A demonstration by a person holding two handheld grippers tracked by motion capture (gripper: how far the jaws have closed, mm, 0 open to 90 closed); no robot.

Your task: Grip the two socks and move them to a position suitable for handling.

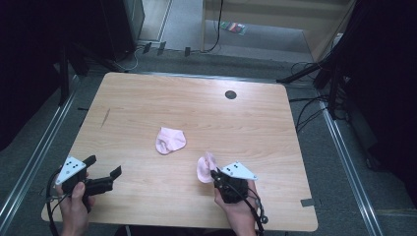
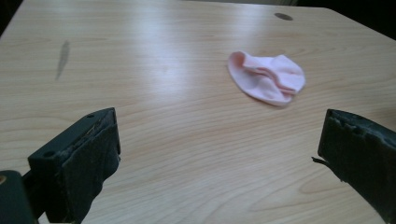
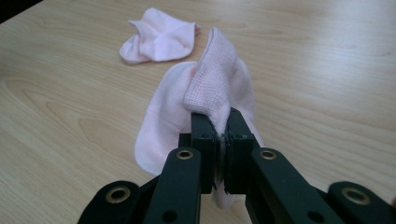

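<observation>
Looking down on it, the wooden bench [image 1: 147,103] takes up most of the shot, sitting on grey carpet [image 1: 344,162] with cables [image 1: 305,105] trailing at 2 o'clock and a small dark round grommet [image 1: 230,94] near the far edge. No bins or boxes on it, just two pink socks. One sock [image 1: 170,140] lies flat dead centre. The other sock [image 1: 205,167], at about 5 o'clock, is pinched by its cuff in the right tongs [image 1: 215,173], pressed together on it. The left tongs [image 1: 102,167], at 7 o'clock, are spread wide with nothing between them.
</observation>
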